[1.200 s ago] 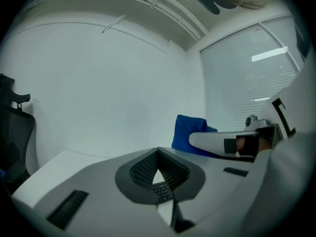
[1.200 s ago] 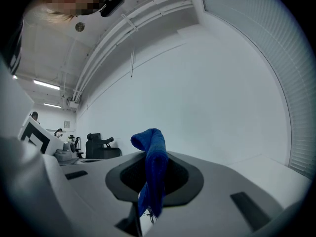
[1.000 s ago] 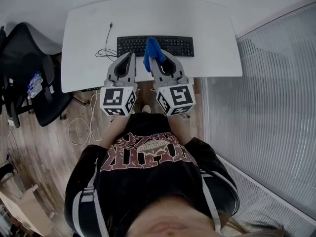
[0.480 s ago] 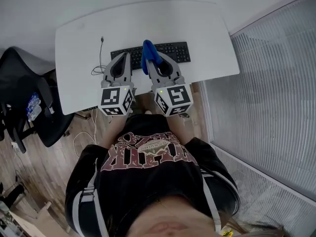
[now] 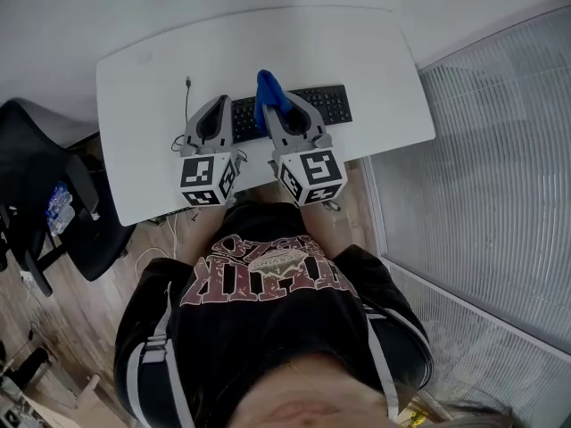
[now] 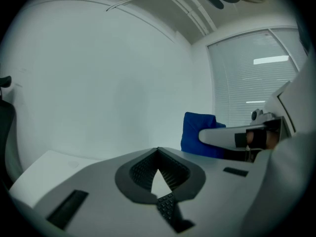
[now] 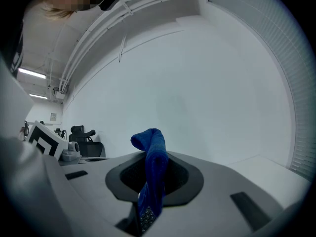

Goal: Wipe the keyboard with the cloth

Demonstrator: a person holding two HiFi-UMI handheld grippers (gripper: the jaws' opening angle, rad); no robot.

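Observation:
A black keyboard (image 5: 312, 107) lies across the middle of the white desk (image 5: 143, 87). My right gripper (image 5: 270, 96) is shut on a blue cloth (image 5: 267, 90), which sticks up out of its jaws above the keyboard's left half. In the right gripper view the cloth (image 7: 154, 149) hangs down between the jaws, with keys (image 7: 146, 215) showing below it. My left gripper (image 5: 222, 103) is shut on nothing and hovers over the keyboard's left end. The left gripper view shows keys (image 6: 167, 206) under the jaws and the cloth (image 6: 196, 131) to the right.
A thin cable (image 5: 187, 92) runs from the keyboard's left end across the desk. A black office chair (image 5: 49, 194) stands left of the desk, on a wooden floor with loose cables (image 5: 161, 239). A ribbed glass partition (image 5: 500, 176) runs along the right.
Both grippers have moved forward from the keyboard's front edge to over its left half. The cloth has stayed in the right gripper, and the head view has shifted.

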